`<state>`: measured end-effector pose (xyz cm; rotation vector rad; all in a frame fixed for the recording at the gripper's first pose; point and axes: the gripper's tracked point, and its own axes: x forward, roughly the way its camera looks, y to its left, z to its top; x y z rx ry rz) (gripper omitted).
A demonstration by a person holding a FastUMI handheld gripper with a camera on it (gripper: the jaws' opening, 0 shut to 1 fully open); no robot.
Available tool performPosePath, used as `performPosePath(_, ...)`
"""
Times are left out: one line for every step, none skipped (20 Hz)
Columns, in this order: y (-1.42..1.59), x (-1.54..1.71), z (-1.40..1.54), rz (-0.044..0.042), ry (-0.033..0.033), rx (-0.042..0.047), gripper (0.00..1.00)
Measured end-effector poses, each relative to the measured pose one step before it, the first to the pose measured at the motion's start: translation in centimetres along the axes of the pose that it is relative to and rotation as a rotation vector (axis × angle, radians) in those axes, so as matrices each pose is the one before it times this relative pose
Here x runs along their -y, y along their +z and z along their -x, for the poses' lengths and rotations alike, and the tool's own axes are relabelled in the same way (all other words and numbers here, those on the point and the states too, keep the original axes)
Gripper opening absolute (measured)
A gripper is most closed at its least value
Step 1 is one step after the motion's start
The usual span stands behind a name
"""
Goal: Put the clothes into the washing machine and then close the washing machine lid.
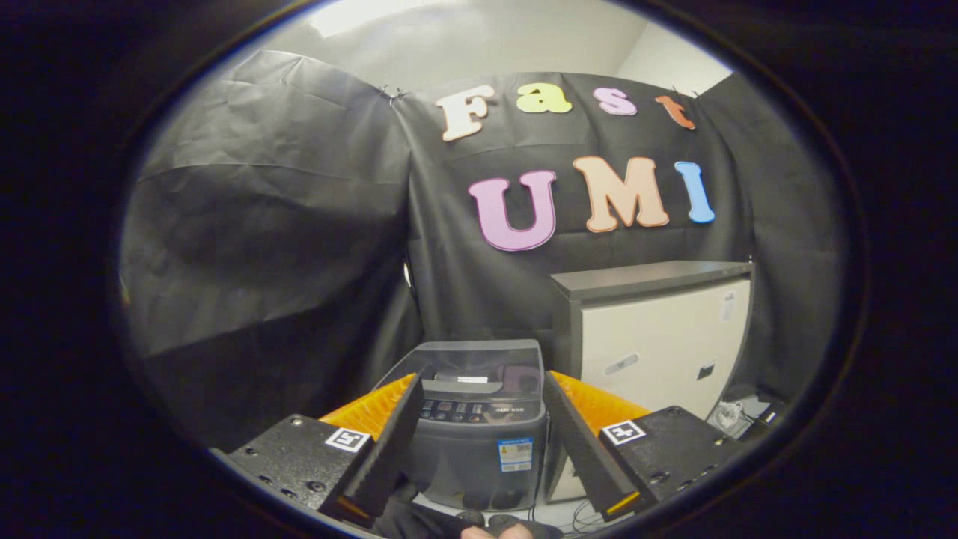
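Note:
A small grey top-loading washing machine (479, 442) stands on the floor just ahead of my fingers, against the black cloth wall. Its smoky see-through lid (464, 361) lies flat over the top. Through the lid a purplish piece of clothing (515, 374) shows dimly inside the tub. The control panel (479, 410) faces me, with a blue label below it. My gripper (485, 380) is open, one finger on each side of the machine's top and nothing held between them.
A white cabinet with a dark grey top (658, 337) stands right beside the machine on its right. Cables and small items (737, 415) lie on the floor by the cabinet. A person's hand in a dark sleeve (486, 530) shows below the fingers.

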<state>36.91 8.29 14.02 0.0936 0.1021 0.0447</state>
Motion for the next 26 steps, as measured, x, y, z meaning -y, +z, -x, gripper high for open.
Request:
performPosePath(-0.114,0.448,0.845,0.00026,-0.00870,0.00242,0.97)
performPosePath(-0.232,0.360,0.806,0.00096,-0.00694,-0.00228,0.97)
performPosePath(-0.104,0.464,0.725,-0.00208,-0.01087,0.00502,0.97)
performPosePath(-0.213,0.312,0.688,-0.00520,-0.00833,0.00306,0.97)
performPosePath(-0.132,0.236,0.565,-0.00606,-0.00429,0.00158,0.97)
performPosePath(-0.189,0.221,0.635,-0.00606,-0.00371,0.00153,0.97)
performPosePath(-0.063,0.261,0.523,-0.00475,-0.00494,0.00261,0.97)
performPosePath(-0.160,0.232,0.420,-0.00134,-0.00219,-0.00026,0.97)
performPosePath(-0.033,0.247,0.326,-0.00029,-0.00179,0.00344,0.97)
performPosePath(0.096,0.090,0.586,-0.00187,-0.00115,0.00753,0.97)
performPosePath(-0.144,0.057,0.299,0.00102,0.00002,0.00253,0.97)
performPosePath(-0.184,0.053,0.306,0.00349,0.00040,0.00245,0.97)
performPosePath(-0.012,0.120,0.130,0.00657,-0.00308,0.00322,0.97)
performPosePath(-0.195,0.096,0.364,0.00639,-0.00215,0.00140,0.97)
performPosePath(-0.088,0.112,0.219,0.00456,-0.00150,0.00313,0.97)
performPosePath(-0.243,-0.028,0.220,0.00414,0.00211,0.00180,0.97)
performPosePath(-0.122,0.063,0.193,0.00175,-0.00165,0.00200,0.97)
performPosePath(-0.244,-0.009,0.154,-0.00038,0.00074,0.00035,0.97)
performPosePath(-0.187,-0.056,0.230,-0.00236,0.00139,0.00051,0.97)
performPosePath(-0.159,-0.019,0.142,-0.00027,0.00062,-0.00041,0.97)
performPosePath(-0.187,0.163,0.124,-0.00087,-0.00231,-0.00155,0.97)
performPosePath(-0.280,0.062,0.122,-0.00225,-0.00008,-0.00321,0.97)
performPosePath(-0.126,0.098,0.126,-0.00378,-0.00254,-0.00379,0.97)
performPosePath(-0.119,0.103,-0.074,-0.00559,-0.00091,-0.00180,0.97)
performPosePath(0.051,0.072,-0.052,-0.00850,-0.00008,0.00110,0.97)
performPosePath(0.160,0.038,-0.028,-0.00696,0.00049,0.00368,0.97)
